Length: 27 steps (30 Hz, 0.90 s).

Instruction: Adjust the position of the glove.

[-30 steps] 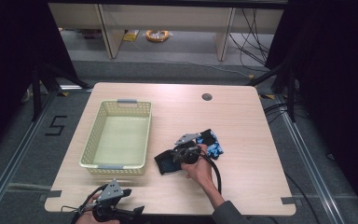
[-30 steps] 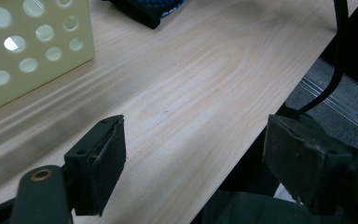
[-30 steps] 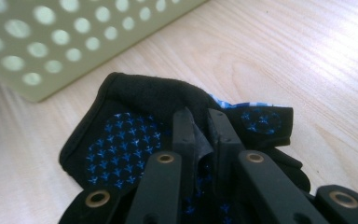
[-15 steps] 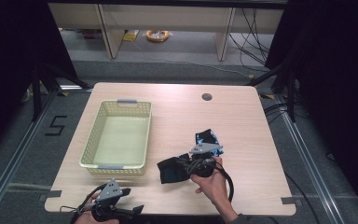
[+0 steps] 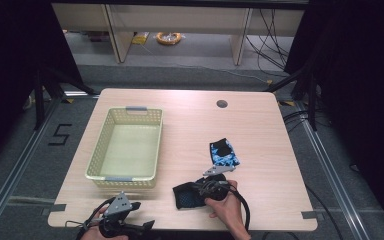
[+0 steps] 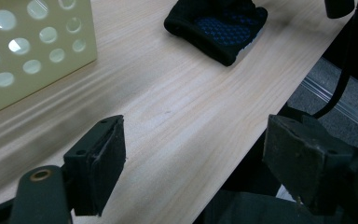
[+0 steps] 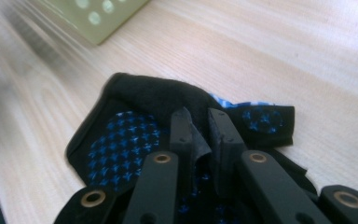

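A black sock with blue dots (image 5: 186,196) lies near the table's front edge, and my right gripper (image 5: 202,188) is shut on it from the right. In the right gripper view the jaws (image 7: 199,122) pinch a fold of this sock (image 7: 121,144); they have just eased apart slightly with the cloth still between them. A second sock, blue-patterned with a black cuff (image 5: 224,153), lies apart behind it. My left gripper (image 5: 141,227) rests at the front left edge, open with nothing between its jaws (image 6: 196,140). It faces the black sock (image 6: 219,28).
A pale yellow perforated basket (image 5: 125,177) stands empty on the left half of the table, with its wall in both gripper views (image 6: 37,46) (image 7: 98,14). A dark cable hole (image 5: 222,104) sits at the back. The right gripper's cable (image 5: 242,205) loops by the front edge.
My right hand has pulled the black sock away from the patterned sock, toward the front edge and slightly right. The patterned sock stayed behind. The left gripper has not moved.
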Each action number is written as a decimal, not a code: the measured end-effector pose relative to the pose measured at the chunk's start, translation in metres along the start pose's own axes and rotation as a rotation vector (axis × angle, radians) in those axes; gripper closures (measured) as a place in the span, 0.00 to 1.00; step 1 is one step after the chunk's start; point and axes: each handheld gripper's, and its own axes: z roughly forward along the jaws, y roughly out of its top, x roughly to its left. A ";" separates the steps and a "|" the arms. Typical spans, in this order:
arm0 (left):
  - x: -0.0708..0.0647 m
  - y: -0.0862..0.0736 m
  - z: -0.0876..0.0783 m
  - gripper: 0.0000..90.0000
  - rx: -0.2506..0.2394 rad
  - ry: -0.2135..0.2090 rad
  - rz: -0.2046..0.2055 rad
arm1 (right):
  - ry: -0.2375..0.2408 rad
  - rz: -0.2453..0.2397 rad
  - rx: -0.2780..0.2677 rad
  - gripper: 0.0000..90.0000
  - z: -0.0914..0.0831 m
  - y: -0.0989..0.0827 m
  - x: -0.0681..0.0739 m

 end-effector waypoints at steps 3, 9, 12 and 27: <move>0.002 0.000 -0.002 0.23 0.026 0.009 0.040 | -0.005 -0.005 0.002 0.80 -0.001 0.000 0.001; 0.000 0.000 -0.001 0.23 0.003 -0.001 0.021 | -0.021 -0.060 -0.033 0.53 -0.014 0.010 0.003; 0.000 0.000 0.000 0.23 -0.002 -0.002 0.022 | -0.025 -0.051 -0.114 0.50 -0.030 0.018 -0.005; 0.002 0.001 0.001 0.23 0.016 -0.006 0.011 | -0.275 -0.005 -0.142 0.64 -0.036 0.048 -0.100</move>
